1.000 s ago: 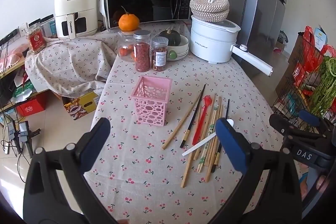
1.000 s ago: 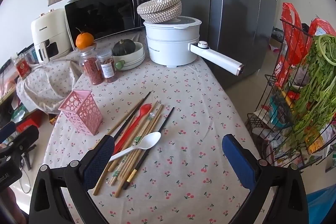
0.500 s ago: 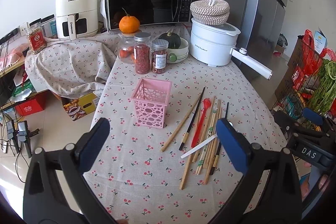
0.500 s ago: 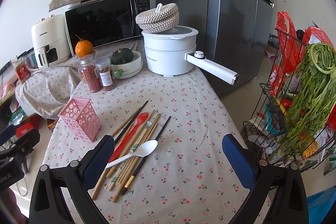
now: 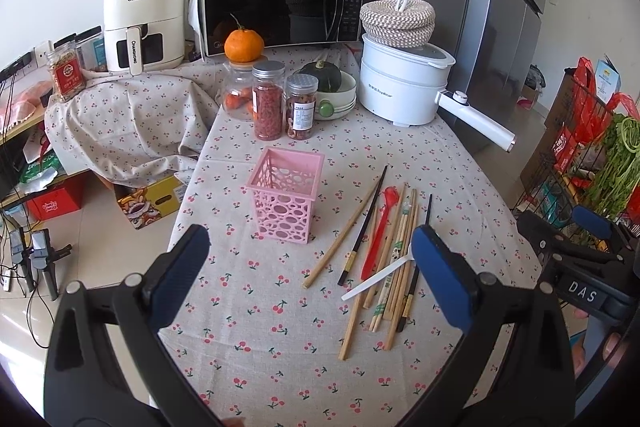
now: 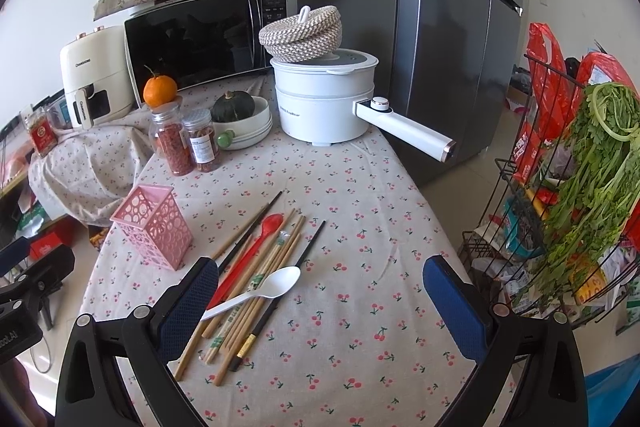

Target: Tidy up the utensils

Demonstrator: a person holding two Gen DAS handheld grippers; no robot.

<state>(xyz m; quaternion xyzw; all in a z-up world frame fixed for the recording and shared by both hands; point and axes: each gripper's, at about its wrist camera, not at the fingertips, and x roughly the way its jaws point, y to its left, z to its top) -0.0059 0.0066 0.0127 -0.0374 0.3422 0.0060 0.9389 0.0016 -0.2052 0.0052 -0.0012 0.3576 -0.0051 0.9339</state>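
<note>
Both tongs, left tongs [image 5: 310,269] and right tongs [image 6: 320,297], gape wide, holding nothing. Utensil pile [image 6: 256,271] lies loose on bench [image 6: 360,187] beside pink holder [image 5: 285,197]. Risk: the light holder tips if bumped; overlapping chopsticks scatter when one's pinched.

we cannot read the small label on the jar [image 5: 301,114], and our right finger hides the white spoon's [image 5: 374,277] bowl.
</note>
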